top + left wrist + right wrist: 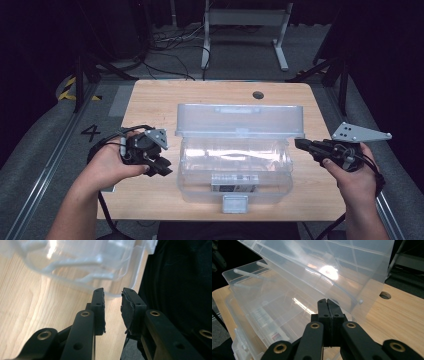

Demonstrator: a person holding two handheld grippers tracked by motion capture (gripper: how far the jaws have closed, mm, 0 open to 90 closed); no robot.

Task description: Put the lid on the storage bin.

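A clear plastic storage box point(235, 170) stands in the middle of the wooden table point(150, 100), its lid point(240, 120) swung up and back. My left gripper point(162, 167) hovers just left of the box's front left corner, held by a hand. In the left gripper view its jaws point(112, 293) stand a little apart with nothing between them, pointing past the box's rounded corner point(75, 267). My right gripper point(298, 143) sits at the box's right side. Its jaws point(327, 301) are pressed together, aimed at the box point(262, 307) below the raised lid point(324, 262).
A white latch point(234, 203) hangs at the box's front, and a printed label point(235, 182) shows through its wall. A round cable hole point(258, 94) lies in the table's far side. A white frame point(245, 20) and cables stand on the floor beyond.
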